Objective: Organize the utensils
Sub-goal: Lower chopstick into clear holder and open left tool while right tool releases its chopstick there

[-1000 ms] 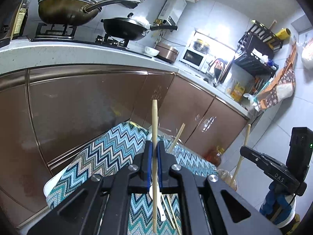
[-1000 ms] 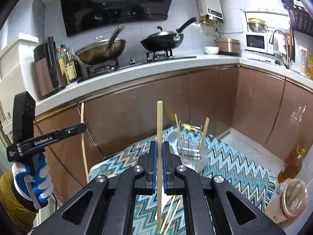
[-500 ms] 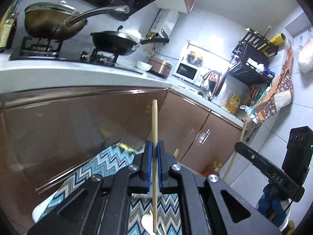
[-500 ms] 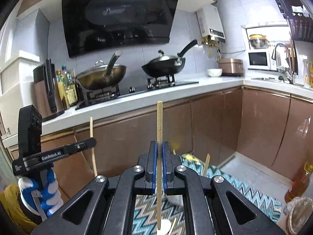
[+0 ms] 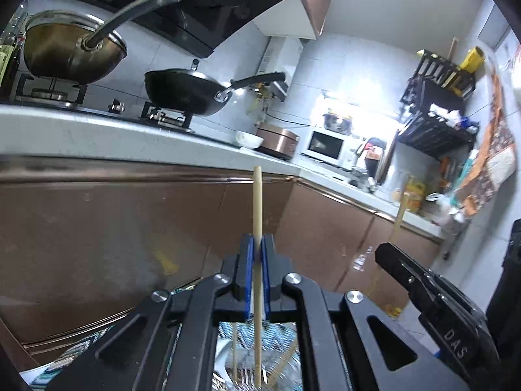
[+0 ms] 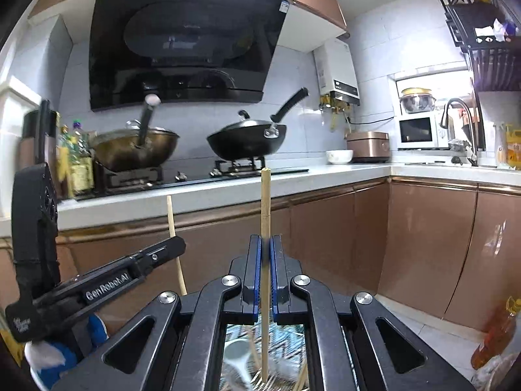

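Note:
My left gripper (image 5: 256,244) is shut on a bamboo chopstick (image 5: 257,202) that stands upright between its blue pads. In the right wrist view my right gripper (image 6: 266,244) is shut on a second upright chopstick (image 6: 265,195). Below each gripper, through the frame opening, I glimpse more chopsticks (image 5: 233,352), a fork (image 6: 260,383) and a white spoon (image 6: 237,355) over the zigzag cloth (image 6: 286,335). The other gripper shows in each view: the right one (image 5: 381,254) at lower right, the left one (image 6: 177,246) at left, held by a blue-and-white gloved hand (image 6: 45,358).
Brown cabinet doors (image 6: 423,244) and a white countertop (image 6: 342,169) stand close ahead. On the stove sit a brass pan (image 6: 133,150) and a black wok (image 6: 247,140). An oil bottle (image 6: 495,335) stands on the floor at right.
Both grippers have swung toward the cabinets, each keeping its chopstick. The zigzag cloth and glass holder have slid down almost out of view; the stove and counter now fill the frames.

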A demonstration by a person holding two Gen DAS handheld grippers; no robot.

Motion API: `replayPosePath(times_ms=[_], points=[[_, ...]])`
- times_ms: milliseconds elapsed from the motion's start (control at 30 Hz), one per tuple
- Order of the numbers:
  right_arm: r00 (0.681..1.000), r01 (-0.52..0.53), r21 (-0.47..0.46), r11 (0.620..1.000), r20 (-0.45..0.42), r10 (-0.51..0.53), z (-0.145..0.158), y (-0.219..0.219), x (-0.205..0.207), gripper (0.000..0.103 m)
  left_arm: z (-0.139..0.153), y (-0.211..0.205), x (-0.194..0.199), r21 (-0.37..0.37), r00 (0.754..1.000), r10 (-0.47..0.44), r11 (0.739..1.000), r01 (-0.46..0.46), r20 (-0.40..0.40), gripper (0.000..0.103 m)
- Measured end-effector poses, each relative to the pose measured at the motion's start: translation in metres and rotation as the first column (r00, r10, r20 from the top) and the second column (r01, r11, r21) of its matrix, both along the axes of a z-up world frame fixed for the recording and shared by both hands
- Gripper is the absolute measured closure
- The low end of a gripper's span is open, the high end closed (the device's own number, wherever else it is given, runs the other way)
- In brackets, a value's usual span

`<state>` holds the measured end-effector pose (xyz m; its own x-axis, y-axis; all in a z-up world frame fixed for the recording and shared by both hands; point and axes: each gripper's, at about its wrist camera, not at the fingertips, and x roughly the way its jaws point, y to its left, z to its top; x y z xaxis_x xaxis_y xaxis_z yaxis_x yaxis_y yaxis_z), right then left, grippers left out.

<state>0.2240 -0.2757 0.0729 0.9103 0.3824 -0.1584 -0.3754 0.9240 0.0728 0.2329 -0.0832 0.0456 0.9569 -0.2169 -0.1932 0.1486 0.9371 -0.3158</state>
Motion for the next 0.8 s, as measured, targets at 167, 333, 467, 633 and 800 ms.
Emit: replayPosePath(times_ms=[167, 333, 467, 633, 800], points=[[1.0, 0.019, -0.031, 0.999, -0.01, -0.019, -0.041, 0.005, 0.029, 0.098, -0.038, -0.016, 0.025, 0.04, 0.999, 0.046, 0.998, -0.047, 0.019, 0.098], [0.997, 0.037, -0.086, 0.996, -0.071, -0.043, -0.087, 0.005, 0.041, 0.098, -0.07, -0.03, 0.03, 0.098, 0.997, 0.066, 0.993, -0.068, 0.028, 0.098], [0.994, 0.037, -0.107, 0.994, -0.1, -0.048, -0.102, 0.001, 0.036, 0.096, -0.084, -0.038, 0.026, 0.135, 0.997, 0.074, 0.988, -0.075, 0.009, 0.095], [0.992, 0.05, -0.122, 0.991, -0.107, -0.063, -0.097, -0.004, 0.02, 0.087, -0.081, -0.043, 0.011, 0.186, 0.996, 0.085, 0.979, -0.084, 0.006, 0.082], [0.991, 0.065, -0.131, 0.989, -0.106, -0.08, -0.086, -0.011, -0.001, 0.085, -0.077, -0.042, -0.011, 0.219, 0.996, 0.094, 0.971, -0.091, -0.004, 0.082]])
